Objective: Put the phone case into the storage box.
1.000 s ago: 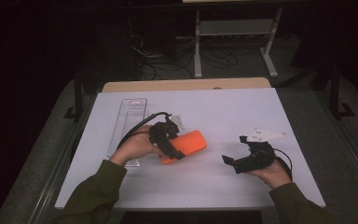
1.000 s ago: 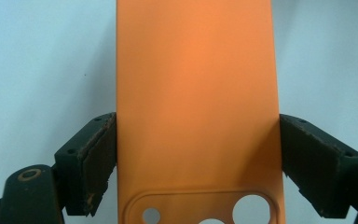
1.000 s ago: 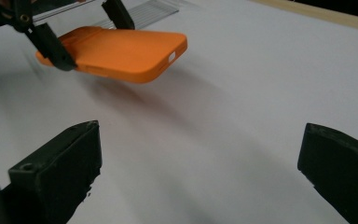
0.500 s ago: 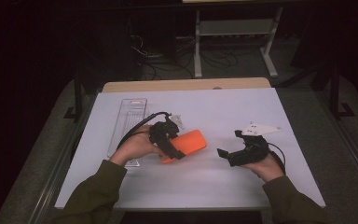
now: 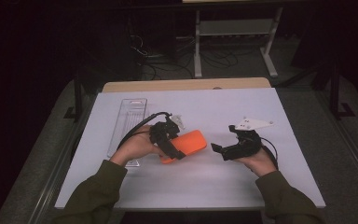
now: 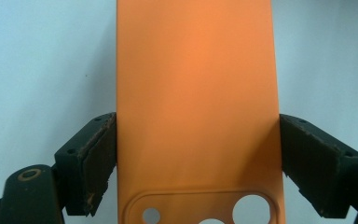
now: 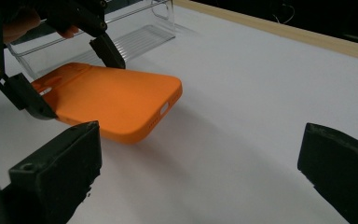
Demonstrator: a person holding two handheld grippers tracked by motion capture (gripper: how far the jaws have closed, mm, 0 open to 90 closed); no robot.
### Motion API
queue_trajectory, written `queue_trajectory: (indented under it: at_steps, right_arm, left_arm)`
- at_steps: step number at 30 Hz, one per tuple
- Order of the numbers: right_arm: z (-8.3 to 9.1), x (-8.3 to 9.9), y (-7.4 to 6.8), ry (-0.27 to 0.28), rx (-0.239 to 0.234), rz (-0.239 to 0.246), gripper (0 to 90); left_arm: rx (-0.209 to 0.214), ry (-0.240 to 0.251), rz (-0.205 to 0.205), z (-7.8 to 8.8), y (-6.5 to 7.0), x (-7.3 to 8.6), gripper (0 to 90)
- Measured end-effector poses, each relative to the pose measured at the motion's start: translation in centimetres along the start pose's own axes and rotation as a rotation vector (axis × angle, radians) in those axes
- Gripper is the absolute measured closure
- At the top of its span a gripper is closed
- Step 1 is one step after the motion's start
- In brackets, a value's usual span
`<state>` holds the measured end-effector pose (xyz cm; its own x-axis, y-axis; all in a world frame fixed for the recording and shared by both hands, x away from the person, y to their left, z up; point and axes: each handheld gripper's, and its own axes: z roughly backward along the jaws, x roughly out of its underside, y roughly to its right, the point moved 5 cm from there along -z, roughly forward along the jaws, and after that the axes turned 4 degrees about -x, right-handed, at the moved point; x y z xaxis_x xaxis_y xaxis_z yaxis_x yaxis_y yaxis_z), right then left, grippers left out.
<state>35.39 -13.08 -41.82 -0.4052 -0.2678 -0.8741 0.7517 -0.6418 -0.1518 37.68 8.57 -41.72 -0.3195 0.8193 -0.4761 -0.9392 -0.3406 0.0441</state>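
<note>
The high view is dim and grainy: the room behind is nearly black, and only the white table (image 5: 223,186) catches soft light from above. Both gripper views are brighter and slightly soft. The orange phone case (image 7: 116,100) throws a faint shadow forward, its near edge evenly lit, without glare.

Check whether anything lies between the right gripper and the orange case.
Nothing visible does: only bare table lies between the open right gripper and the case, which the left gripper holds.
</note>
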Motion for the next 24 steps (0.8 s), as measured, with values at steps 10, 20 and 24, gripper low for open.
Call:
queue_trajectory:
  at_steps: [10,20,24]
  right_arm:
    - [-0.8,-0.5,0.0,0.028,0.002,0.007,0.0]
    - [-1.1,0.0,-0.2,0.011,0.012,0.016,0.0]
    - [-1.2,0.1,-0.2,0.011,0.015,0.017,0.0]
  left_arm:
    - [-0.002,0.000,-0.003,0.0,-0.1,0.1,15.5]
    - [-0.005,-0.002,0.005,0.1,-0.2,0.1,15.5]
    - [-0.006,0.000,0.009,0.2,-0.2,0.1,15.5]
